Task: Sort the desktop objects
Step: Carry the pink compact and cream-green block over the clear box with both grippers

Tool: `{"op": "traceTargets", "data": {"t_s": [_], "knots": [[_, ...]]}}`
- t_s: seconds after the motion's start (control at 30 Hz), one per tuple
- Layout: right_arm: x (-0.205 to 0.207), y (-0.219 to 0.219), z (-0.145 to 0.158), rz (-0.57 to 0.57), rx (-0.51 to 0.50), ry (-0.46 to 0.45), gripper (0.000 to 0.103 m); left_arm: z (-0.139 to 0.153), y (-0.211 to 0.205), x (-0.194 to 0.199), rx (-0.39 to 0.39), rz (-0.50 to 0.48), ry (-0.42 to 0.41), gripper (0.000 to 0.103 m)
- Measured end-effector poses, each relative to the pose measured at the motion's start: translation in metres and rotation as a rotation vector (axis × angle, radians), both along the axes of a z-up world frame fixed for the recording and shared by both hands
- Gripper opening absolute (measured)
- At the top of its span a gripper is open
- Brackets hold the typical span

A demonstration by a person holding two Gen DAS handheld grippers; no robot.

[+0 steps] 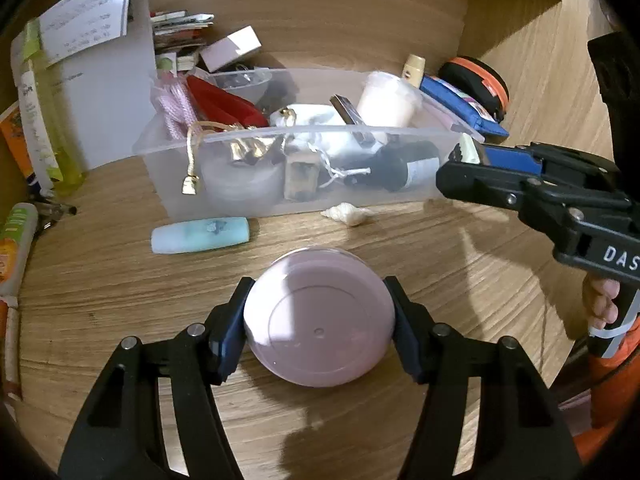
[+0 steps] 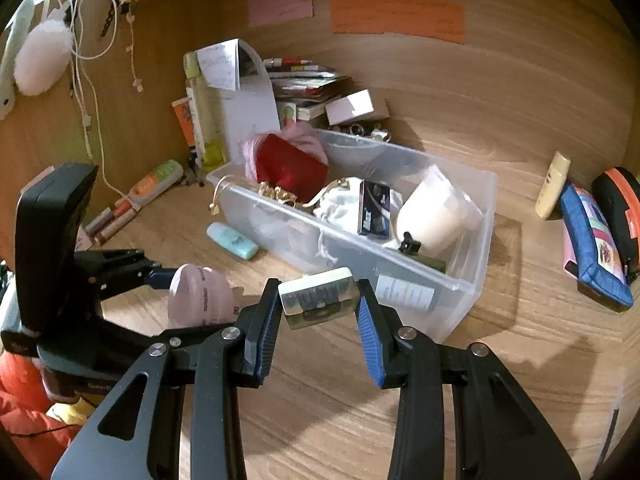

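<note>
Left claw (image 1: pixel 320 320): closed on a round pink jar (image 1: pixel 320 320), gripped at its sides and held above the front part of the desk (image 1: pixel 440 272). Right claw (image 2: pixel 318 312): closed on a small pale rectangular box (image 2: pixel 316 298), held just in front of the near right corner of the clear plastic bin (image 2: pixel 472 236).

Surroundings: a pale blue tube (image 1: pixel 200 235) and a small white shell (image 1: pixel 347 214) lie on the desk just before the bin's front wall, between the left claw and the bin. A cream bottle (image 2: pixel 553 184), a blue pouch (image 2: pixel 596 248) and a black-and-orange case (image 2: pixel 620 208) lean at the desk's right edge. A white paper sheet (image 1: pixel 108 92), a yellow-green bottle (image 1: pixel 48 120), stacked books (image 2: pixel 304 80) and a white carton (image 2: pixel 352 108) crowd the back left corner; more tubes (image 2: pixel 152 184) lie along the left edge.

Bin contents: a white cup (image 2: pixel 436 212), a dark blue packet (image 2: pixel 374 208), a white drawstring bag (image 2: pixel 340 202), a red pouch (image 2: pixel 292 172), a pink bag (image 1: pixel 176 108), a dark bottle (image 1: pixel 404 164), gold cord (image 1: pixel 192 160).
</note>
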State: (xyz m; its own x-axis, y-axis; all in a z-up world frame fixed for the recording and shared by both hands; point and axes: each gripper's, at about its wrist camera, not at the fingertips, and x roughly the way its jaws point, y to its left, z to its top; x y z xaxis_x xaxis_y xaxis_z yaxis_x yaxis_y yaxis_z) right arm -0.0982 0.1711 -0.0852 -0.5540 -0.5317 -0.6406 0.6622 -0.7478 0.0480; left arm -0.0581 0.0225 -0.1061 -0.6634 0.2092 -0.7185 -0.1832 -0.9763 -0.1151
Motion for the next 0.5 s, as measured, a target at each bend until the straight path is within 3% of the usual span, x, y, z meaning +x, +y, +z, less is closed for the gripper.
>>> {"op": "traceTargets", "data": {"t_s": [0.5], "knots": [[-0.010,0.001,0.045,-0.033,-0.136,0.071,0.033,0.070,-0.020,0.004,0.090,0.051,0.186,0.062]]}}
